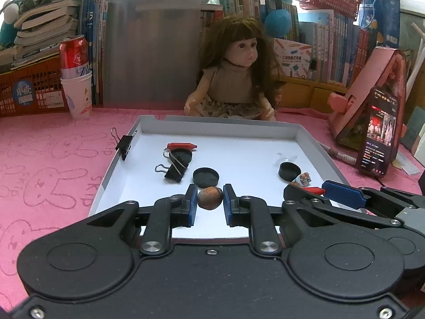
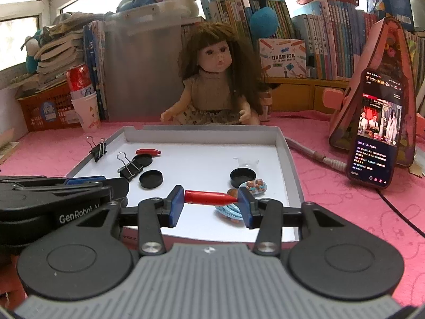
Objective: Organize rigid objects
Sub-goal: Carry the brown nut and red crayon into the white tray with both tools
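A white shallow tray [image 1: 265, 127] lies on the pink cloth. My left gripper [image 1: 210, 194] is shut on a small brown ball [image 1: 209, 198], just above the tray's near part. My right gripper [image 2: 211, 198] is shut on a red crayon [image 2: 209, 197], held end to end between the blue pads over the tray's near right. In the tray lie a second red crayon [image 1: 182, 145], a binder clip [image 1: 174, 168], three black round caps [image 1: 205, 177] and a small bear figure [image 2: 255, 186]. Another binder clip [image 1: 123, 143] grips the tray's left rim.
A doll [image 1: 233, 79] sits behind the tray. A phone [image 2: 377, 133] leans on a pink stand at the right. A red can in a paper cup [image 1: 75, 79] and an orange crate stand at the left. A grey bin [image 1: 154, 47] and books fill the back.
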The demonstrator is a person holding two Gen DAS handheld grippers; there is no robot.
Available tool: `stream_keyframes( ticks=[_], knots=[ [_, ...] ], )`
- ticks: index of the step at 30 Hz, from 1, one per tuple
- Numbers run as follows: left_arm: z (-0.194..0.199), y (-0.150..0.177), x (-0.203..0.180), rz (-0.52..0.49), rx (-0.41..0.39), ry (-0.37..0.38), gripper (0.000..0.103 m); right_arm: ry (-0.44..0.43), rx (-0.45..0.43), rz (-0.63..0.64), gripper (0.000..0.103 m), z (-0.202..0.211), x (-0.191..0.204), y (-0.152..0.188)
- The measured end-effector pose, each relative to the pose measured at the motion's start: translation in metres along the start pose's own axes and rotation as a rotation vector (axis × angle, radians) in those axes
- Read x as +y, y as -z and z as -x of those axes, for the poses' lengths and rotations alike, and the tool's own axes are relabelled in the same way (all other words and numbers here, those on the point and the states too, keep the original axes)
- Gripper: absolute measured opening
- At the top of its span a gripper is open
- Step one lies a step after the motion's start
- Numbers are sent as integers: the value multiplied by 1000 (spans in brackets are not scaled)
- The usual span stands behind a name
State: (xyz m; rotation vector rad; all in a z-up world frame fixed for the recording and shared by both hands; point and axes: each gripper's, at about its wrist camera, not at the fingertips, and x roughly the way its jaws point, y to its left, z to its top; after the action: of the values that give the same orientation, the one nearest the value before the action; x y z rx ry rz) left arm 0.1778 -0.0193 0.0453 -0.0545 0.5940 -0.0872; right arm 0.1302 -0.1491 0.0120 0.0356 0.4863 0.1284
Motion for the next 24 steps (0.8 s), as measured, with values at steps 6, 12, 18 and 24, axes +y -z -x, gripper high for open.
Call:
stream_keyframes(
  ticks=[6,12,18,24],
  knots=[
    [-8,-1,1,3,14,-8,19,2,17,-6,49,-8,0,-1],
    [-15,0,1,-4,26,-18,19,5,34,-9,49,-16,0,1],
    [-22,1,3,-6,37,-25,19,11,47,-3,49,-22,1,1],
    [-28,2,4,-5,48,-29,19,11,63,1,49,-29,2,2]
  ],
)
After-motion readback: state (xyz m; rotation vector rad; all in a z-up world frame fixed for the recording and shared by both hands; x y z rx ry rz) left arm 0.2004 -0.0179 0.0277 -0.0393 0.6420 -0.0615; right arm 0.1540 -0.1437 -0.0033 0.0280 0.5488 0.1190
